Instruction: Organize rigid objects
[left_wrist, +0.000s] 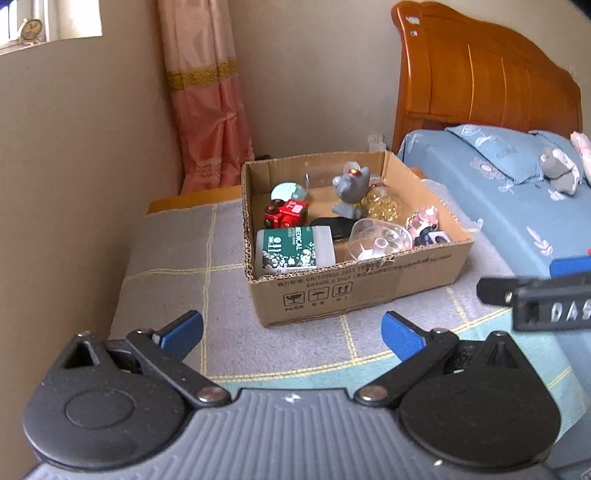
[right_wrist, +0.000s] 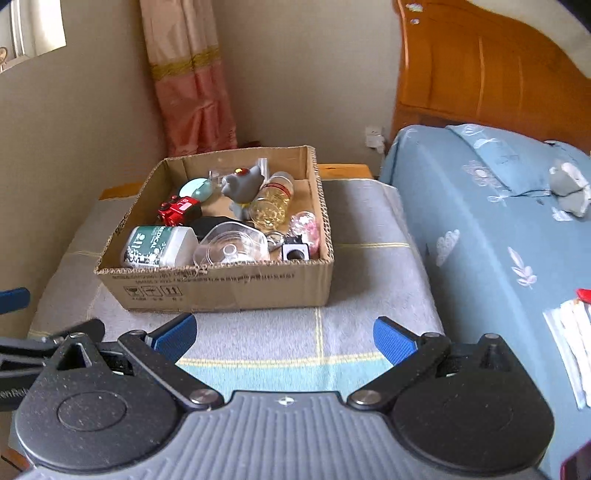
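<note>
Toys fill the cardboard box (left_wrist: 354, 291), just past the left gripper (left_wrist: 293, 332) and right gripper (right_wrist: 284, 334), both wide open and empty.

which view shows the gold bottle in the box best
The right wrist view: the gold bottle shows full length, cap to base. In the left wrist view the grey figurine hides most of it.

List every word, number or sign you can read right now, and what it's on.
"MEDICAL": green-labelled tub in the box; its smaller print is too blurred.
"DAS", cut off at the frame edge: right gripper's arm, seen from the left wrist.
Box front: a printed line starting "GB/T" and three handling symbols; the rest is unreadable.
</note>
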